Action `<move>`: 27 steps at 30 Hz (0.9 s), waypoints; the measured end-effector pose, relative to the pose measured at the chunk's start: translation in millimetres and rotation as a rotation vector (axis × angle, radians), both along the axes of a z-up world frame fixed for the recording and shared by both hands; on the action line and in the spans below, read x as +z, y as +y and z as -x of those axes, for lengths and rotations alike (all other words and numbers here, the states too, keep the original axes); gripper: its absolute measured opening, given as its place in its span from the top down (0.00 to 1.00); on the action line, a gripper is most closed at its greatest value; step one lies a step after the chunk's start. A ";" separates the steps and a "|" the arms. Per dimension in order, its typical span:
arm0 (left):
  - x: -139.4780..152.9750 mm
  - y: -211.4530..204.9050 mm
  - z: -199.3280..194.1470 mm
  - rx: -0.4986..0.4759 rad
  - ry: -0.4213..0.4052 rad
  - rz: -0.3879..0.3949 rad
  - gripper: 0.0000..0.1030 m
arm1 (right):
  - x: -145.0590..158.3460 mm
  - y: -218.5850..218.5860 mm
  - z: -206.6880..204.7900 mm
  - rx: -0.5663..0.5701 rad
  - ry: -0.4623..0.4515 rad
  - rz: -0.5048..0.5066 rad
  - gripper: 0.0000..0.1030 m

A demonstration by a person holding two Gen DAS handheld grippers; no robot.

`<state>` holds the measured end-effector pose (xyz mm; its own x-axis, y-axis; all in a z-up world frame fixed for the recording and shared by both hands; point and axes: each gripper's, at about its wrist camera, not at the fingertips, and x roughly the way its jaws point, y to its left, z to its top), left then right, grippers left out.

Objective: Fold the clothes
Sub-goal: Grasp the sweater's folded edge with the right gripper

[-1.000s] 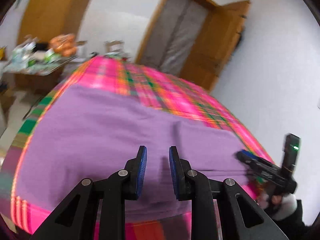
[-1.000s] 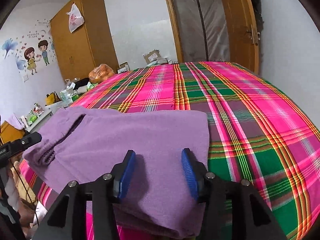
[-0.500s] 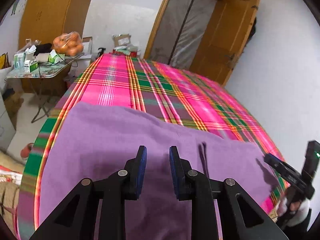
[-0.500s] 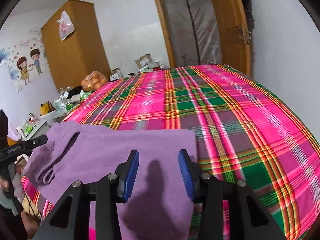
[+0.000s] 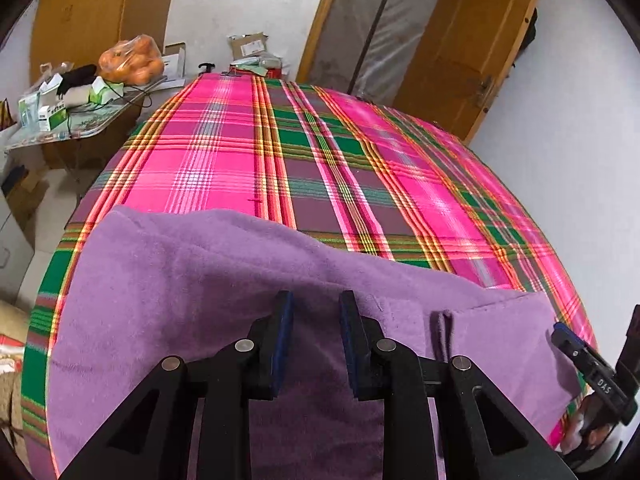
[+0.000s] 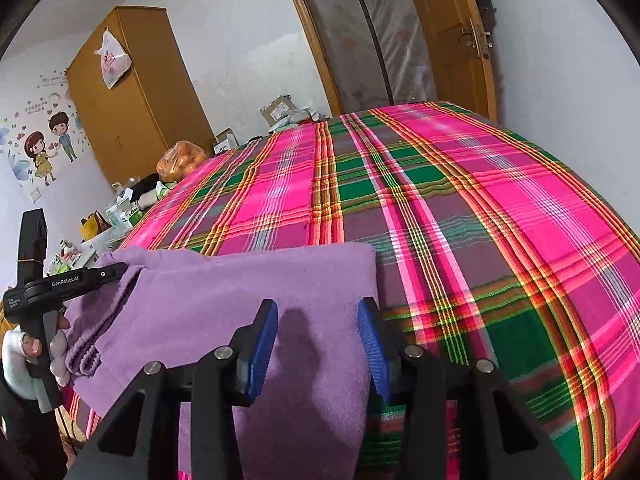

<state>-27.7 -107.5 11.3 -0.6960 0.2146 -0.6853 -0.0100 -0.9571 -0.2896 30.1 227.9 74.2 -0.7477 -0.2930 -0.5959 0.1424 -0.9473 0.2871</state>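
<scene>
A purple fleece garment [image 5: 192, 304] lies flat at the near end of a bed under a pink and green plaid sheet [image 5: 248, 168]. My left gripper [image 5: 315, 306] hovers over its middle, pads a little apart, with the cloth showing below the gap and nothing pinched. In the right wrist view the left gripper [image 6: 118, 270] reaches the garment's [image 6: 240, 288] left edge by a ribbed band [image 6: 82, 356]. My right gripper [image 6: 318, 314] stands open wide over the garment's right edge, clear of the cloth. It also shows in the left wrist view as the right gripper [image 5: 570, 340].
A side table [image 5: 80, 124] with boxes and a bag of oranges [image 5: 132, 60] stands left of the bed. A wooden wardrobe [image 6: 132, 92] and an open door [image 5: 472, 40] lie beyond. A white wall [image 5: 580, 140] runs close along the bed's right side.
The left gripper drew back and tilted up, so the garment sits lower in its view and more bed shows. In the right view it moved in to the garment's left edge. The right jaws narrowed slightly.
</scene>
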 end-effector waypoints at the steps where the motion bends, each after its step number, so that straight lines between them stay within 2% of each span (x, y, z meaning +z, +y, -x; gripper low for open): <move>1: 1.6 -0.7 -6.7 0.000 0.013 -0.009 0.76 | -0.2 1.6 -0.3 0.000 0.000 0.011 0.58; 4: 6.7 -3.1 -39.5 -0.003 0.079 -0.038 0.76 | -1.6 8.0 0.2 -0.005 0.000 0.054 0.58; 7: 3.9 -3.8 -72.8 -0.012 0.125 -0.061 0.76 | -0.9 7.1 0.6 -0.009 0.001 0.048 0.58; 11: -16.4 0.9 -84.3 -0.016 0.116 -0.048 0.76 | 0.5 3.9 -0.8 -0.008 0.002 0.032 0.56; 14: -15.1 2.5 -92.0 -0.005 0.145 -0.041 0.76 | 2.3 8.7 -4.2 -0.012 0.008 0.051 0.56; 18: -14.4 2.1 -105.8 -0.009 0.179 -0.063 0.76 | 4.2 32.4 -11.2 -0.044 0.010 0.147 0.56; 23: -17.9 5.3 -111.7 -0.005 0.188 -0.067 0.76 | -9.3 63.2 -6.4 -0.062 -0.086 0.320 0.53; 27: -18.5 6.7 -113.2 0.003 0.193 -0.064 0.76 | -9.9 61.9 -6.0 -0.020 -0.105 0.344 0.52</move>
